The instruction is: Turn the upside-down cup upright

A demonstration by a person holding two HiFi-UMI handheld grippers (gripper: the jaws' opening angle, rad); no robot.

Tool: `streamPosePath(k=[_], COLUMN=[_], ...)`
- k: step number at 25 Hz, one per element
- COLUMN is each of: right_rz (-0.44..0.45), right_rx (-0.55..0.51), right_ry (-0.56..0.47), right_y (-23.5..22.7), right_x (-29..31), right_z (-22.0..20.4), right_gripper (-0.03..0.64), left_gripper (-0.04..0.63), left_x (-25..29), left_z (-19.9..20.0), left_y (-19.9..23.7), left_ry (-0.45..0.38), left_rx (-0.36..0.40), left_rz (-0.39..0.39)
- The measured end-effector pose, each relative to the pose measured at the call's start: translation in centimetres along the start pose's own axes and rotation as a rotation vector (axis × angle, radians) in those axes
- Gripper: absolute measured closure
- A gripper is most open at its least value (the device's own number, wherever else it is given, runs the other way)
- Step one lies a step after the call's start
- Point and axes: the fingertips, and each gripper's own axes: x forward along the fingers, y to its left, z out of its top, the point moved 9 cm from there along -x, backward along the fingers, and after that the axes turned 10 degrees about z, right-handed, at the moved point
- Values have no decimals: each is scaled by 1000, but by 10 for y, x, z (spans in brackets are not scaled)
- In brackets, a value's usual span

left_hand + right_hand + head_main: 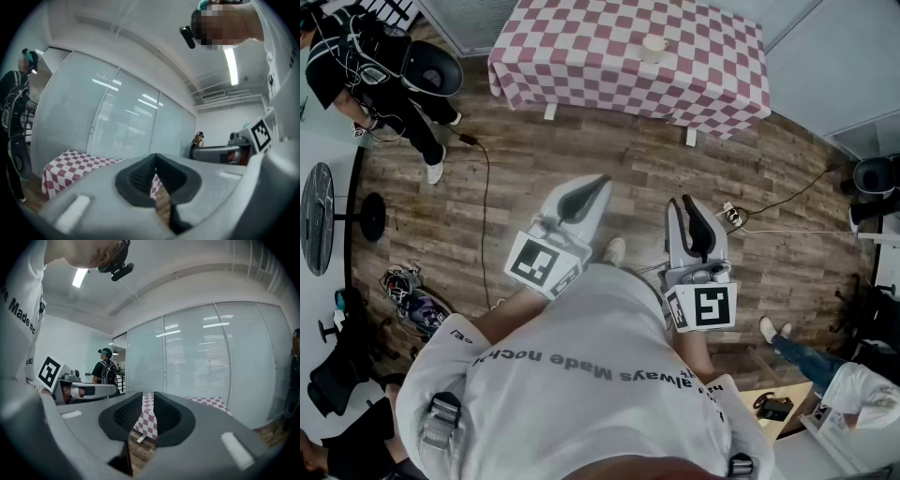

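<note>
You stand on the brown wood-plank floor (609, 141), well back from the table under the red-and-white checked cloth (581, 47) at the far side of the room. The small pale cup (652, 47) sits on that cloth, a little right of the table's middle and towards its far edge. From this height you cannot tell which way up it is.

You hold both tools level in front of your white T-shirt (581, 375), pointing towards the table and well apart from it. Your left gripper (586, 192) has its jaws pressed together, the dark ribbed pads meeting at the tip with nothing between them. Your right gripper (694, 220) is just barely parted. Its own view shows a narrow slit between the pads, and only the checked cloth and the floor show through that slit. Neither tool carries or touches anything.

The left gripper's square-marker cube (542, 264) and the right gripper's (703, 307) sit close to your chest. On the floor to your left a thin black cable (483, 206) trails from the far side towards you. A person in dark clothes (366, 66) stands at the far left, beside the table's left end.
</note>
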Motion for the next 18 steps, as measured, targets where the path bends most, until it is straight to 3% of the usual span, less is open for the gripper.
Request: streamPosePath(k=[18], right_rz=[50], right_rx=[20], right_ry=[9], right_y=[-60], right_x=[5], right_z=[-9], right_gripper=[541], left_gripper=[591], left_x=[54], left_z=[-13], left_y=[-21], left_ry=[16], left_rx=[-12], left_rz=[22])
